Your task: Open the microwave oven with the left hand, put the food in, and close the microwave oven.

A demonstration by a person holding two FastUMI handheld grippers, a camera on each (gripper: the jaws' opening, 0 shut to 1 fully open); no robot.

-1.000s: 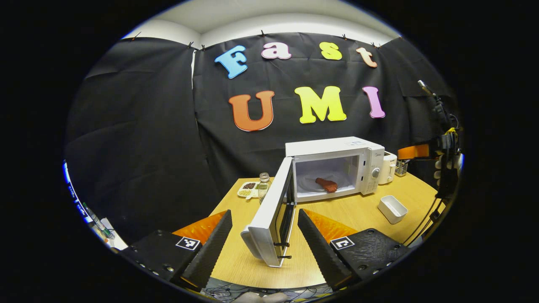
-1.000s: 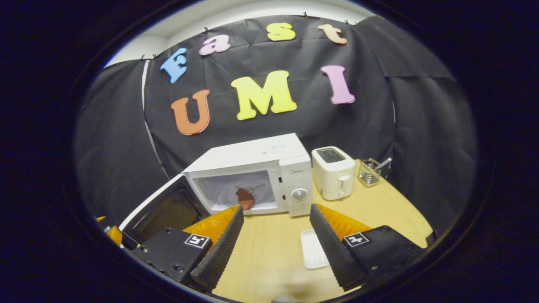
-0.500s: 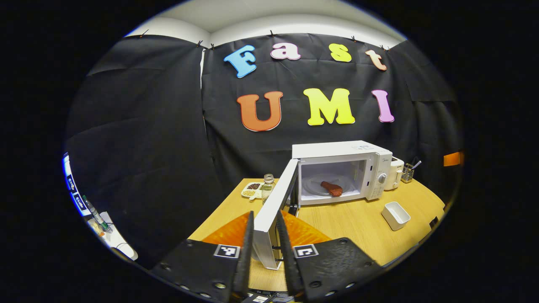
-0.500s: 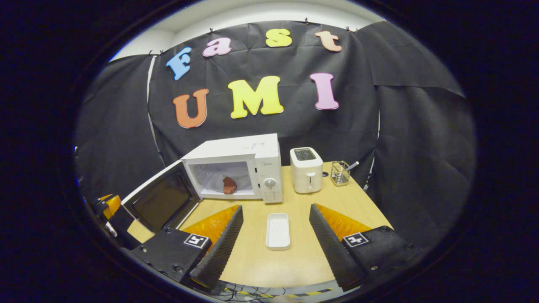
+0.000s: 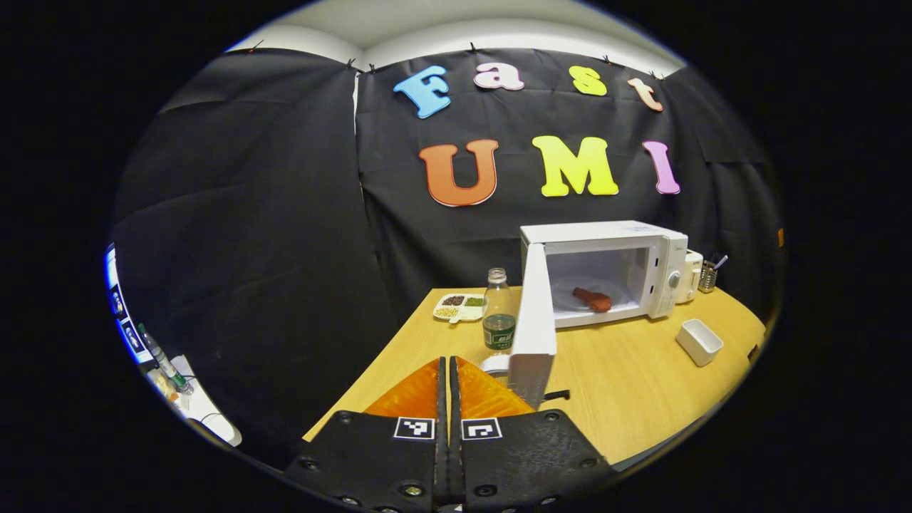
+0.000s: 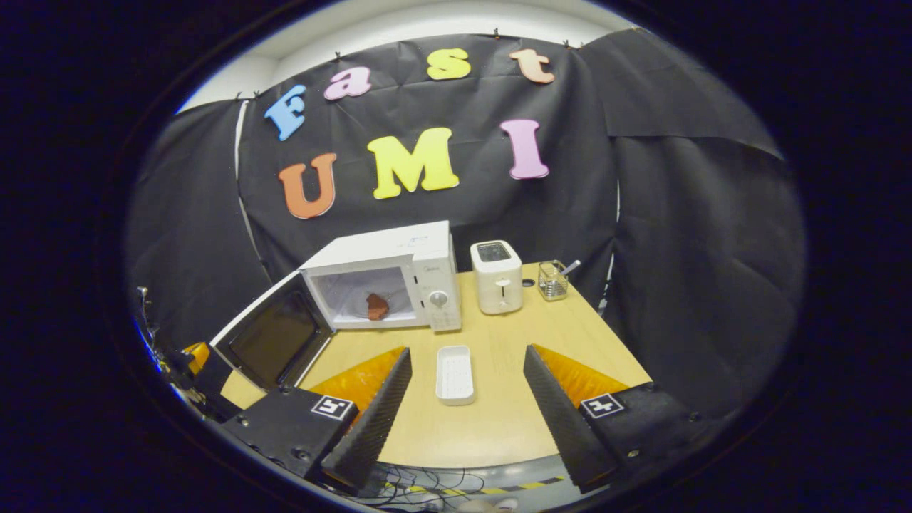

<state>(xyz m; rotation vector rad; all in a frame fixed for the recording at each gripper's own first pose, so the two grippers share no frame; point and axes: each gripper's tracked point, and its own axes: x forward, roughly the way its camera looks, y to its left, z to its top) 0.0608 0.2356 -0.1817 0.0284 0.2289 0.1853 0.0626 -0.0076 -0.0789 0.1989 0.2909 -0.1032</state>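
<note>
Food (image 5: pixel 592 299) already inside microwave (image 5: pixel 627 246); door (image 5: pixel 536 320) ajar. Left tongs (image 5: pixel 449 381) pressed together, empty, just beside door edge, likely to push it closed. Right tongs (image 6: pixel 463 385) spread, idle above bench (image 6: pixel 499 420).

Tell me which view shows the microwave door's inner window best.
The right gripper view: the open microwave door faces that camera, its dark inner window in full sight. The left gripper view catches the door nearly edge-on, showing its white outer side beside the shut left gripper.
</note>
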